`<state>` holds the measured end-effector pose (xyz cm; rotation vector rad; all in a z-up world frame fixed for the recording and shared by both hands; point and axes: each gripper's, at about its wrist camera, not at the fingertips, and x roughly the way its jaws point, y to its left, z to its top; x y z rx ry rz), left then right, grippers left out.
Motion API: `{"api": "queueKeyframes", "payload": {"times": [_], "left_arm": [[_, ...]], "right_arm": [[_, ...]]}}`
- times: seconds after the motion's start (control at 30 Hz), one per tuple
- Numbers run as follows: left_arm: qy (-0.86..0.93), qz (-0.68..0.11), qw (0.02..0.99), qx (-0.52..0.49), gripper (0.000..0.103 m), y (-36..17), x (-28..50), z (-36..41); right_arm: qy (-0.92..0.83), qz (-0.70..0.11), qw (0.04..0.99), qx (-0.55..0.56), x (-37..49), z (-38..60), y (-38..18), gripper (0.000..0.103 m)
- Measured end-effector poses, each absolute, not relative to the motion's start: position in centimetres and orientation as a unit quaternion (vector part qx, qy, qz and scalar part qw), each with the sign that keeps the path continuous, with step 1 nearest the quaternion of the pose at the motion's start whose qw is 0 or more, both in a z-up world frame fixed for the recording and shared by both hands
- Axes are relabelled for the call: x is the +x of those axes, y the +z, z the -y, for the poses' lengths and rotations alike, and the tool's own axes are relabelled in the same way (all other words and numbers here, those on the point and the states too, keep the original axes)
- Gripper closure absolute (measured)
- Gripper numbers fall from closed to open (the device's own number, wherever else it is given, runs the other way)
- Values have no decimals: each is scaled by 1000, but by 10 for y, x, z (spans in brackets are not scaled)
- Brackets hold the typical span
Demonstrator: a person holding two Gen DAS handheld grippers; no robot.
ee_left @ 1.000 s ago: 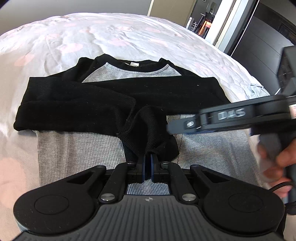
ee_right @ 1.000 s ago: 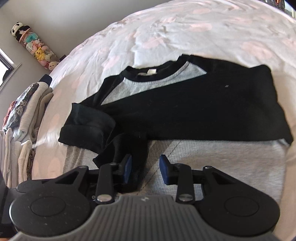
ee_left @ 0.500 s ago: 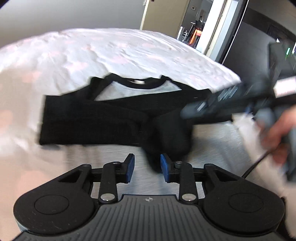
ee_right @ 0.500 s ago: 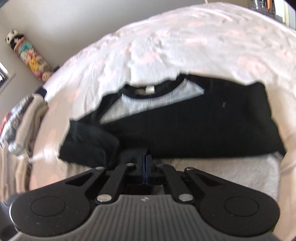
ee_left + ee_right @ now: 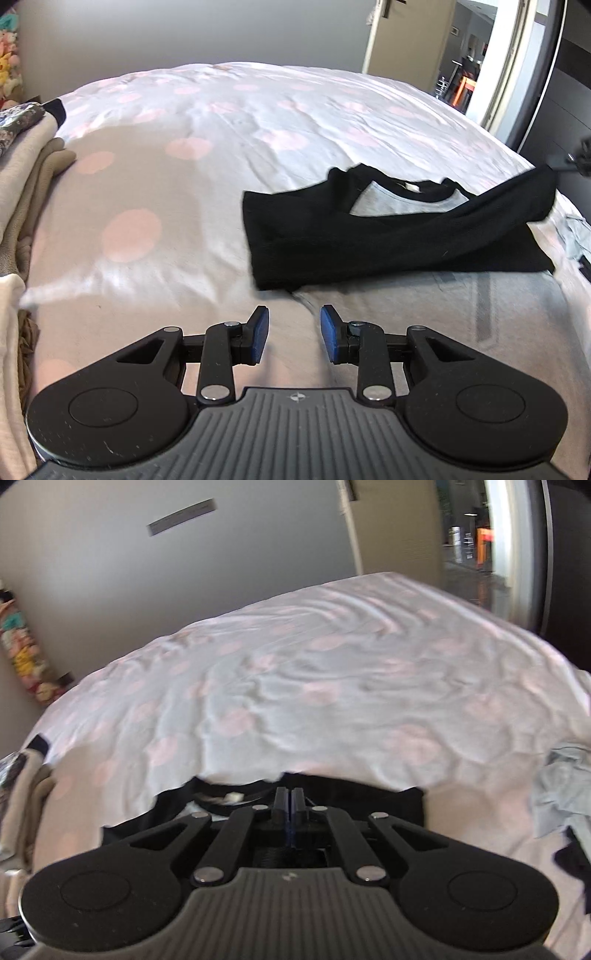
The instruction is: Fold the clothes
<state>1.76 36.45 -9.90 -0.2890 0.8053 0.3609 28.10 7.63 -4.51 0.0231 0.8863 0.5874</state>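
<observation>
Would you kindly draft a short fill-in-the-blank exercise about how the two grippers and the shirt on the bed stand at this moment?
1. The left gripper has its jaws ____ and holds nothing.
2. The right gripper has its jaws ____.
3. One black sleeve of the shirt is lifted toward the ____ side of the left wrist view.
4. The shirt lies on a bedspread patterned with pink ____.

Missing words: open; shut; right; dots
</observation>
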Motion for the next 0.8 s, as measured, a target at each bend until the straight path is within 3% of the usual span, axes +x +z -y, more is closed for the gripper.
{"api": "queueKeyframes", "payload": {"times": [0.2, 0.63, 0.67, 0.73, 0.8], "left_arm": [[175, -382, 898, -128, 72, -110, 26, -379], [135, -365, 919, -63, 72, -135, 46, -379], [133, -364, 920, -58, 72, -136, 47, -378], [129, -361, 922, -53, 72, -138, 48, -378], [128, -361, 922, -48, 72, -140, 49, -378]], "right_arm": [[238, -417, 877, 7, 299, -57, -45, 101], [254, -458, 852, 15, 302, -21, -90, 88], [255, -461, 850, 16, 302, -19, -94, 86], [258, -465, 847, 14, 300, -21, -101, 72], [258, -471, 844, 18, 299, -26, -110, 72]]}}
